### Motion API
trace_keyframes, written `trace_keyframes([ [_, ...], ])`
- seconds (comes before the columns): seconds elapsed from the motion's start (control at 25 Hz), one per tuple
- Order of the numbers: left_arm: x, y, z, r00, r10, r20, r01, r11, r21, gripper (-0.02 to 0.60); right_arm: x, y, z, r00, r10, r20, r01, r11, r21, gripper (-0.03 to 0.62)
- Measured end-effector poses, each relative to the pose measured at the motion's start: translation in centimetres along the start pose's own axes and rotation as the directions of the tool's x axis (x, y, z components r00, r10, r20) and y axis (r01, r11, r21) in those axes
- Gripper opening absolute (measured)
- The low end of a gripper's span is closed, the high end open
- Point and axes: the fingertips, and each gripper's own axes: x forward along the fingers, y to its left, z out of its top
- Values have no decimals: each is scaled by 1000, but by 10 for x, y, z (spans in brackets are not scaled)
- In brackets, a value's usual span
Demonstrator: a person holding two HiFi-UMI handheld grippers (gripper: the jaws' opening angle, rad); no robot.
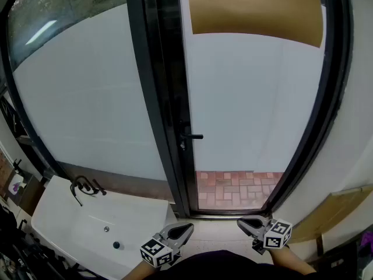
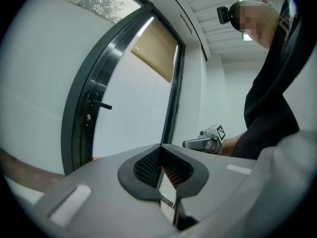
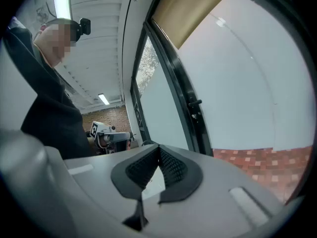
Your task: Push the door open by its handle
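Closest to the lens: left gripper (image 1: 185, 230) and right gripper (image 1: 243, 221), low at the bottom edge, pointing roughly level at the foot of the door (image 1: 250, 98). Both pinched fully shut, pads meeting at the tips, nothing between them.

Handle (image 1: 194, 136): small dark lever jutting sideways from the door's left edge, hard against the dark frame (image 1: 166, 86), about mid-height. Well apart from either gripper, and not yet touched.

Likely trouble from here:
- Slipping off the lever. Thin, smooth-looking bar, narrow closed tips; probably slides off if met off-centre or at a slant.
- Pushing without pressing the lever down first. If latched, probably no movement, only strain on the tool.
- Wedging the tips between lever and frame, given how close the two sit.
- Pushing on the frosted glass instead of the handle, which misses the task.
- Catching the left gripper on the white basin (image 1: 70, 214) just beside it while rising.

Hard to make out or hidden:
- Whether the door is latched, ajar or fully closed; no visible gap either way.
- Hinges and swing direction.
- Everything behind the frosted pane; only brick paving (image 1: 233, 188) through the clear strip at the bottom.
- Top of the pane, covered by a brown sheet (image 1: 256, 7).
- Handle's exact shape, too small in every view.
- Forearms, cut off at the bottom edge.
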Motion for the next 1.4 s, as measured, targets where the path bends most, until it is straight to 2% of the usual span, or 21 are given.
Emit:
trace_keyframes([
  [0.28, -39, 58, 3, 1000, 14, 25, -14, 1000, -6, 0, 57, 0, 20, 1000, -21, 6, 21, 999, -36, 0],
  [0.48, -54, 99, 7, 1000, -7, 21, 8, 1000, -9, 0, 98, -11, 57, 998, -50, 27, 53, 993, -107, 2],
  [0.68, -20, 135, 9, 1000, -26, 12, 27, 999, -26, 0, 118, -58, 111, 996, -62, 69, 72, 986, -148, 2],
  [0.8, 18, 155, 20, 1000, -14, 18, 14, 1000, -27, 0, 125, -98, 139, 997, -35, 75, 49, 981, -186, 3],
  [0.84, 33, 161, 27, 1000, -4, 15, 5, 1000, -20, 0, 130, -111, 149, 997, -15, 73, 29, 980, -197, 14],
  [0.88, 48, 167, 36, 1000, 10, 12, -10, 1000, -11, 0, 137, -124, 158, 998, 12, 63, 1, 977, -213, 59],
  [1.0, 94, 194, 52, 996, 90, 10, -90, 996, -2, 0, 172, -159, 171, 992, 121, -38, -127, 947, -297, 78],
  [1.12, 131, 215, 71, 989, 150, 17, -150, 989, 7, 0, 219, -188, 184, 964, 195, -183, -254, 883, -395, 89],
  [1.24, 147, 237, 81, 974, 225, 6, -225, 974, 22, 0, 265, -211, 195, 923, 131, -361, -305, 821, -483, 89],
  [1.32, 147, 246, 82, 970, 244, 4, -244, 970, 11, 0, 289, -212, 189, 882, 110, -458, -354, 796, -491, 89],
  [1.4, 144, 258, 84, 970, 241, 9, -241, 970, 32, 0, 307, -209, 180, 836, 102, -539, -407, 774, -485, 90],
])
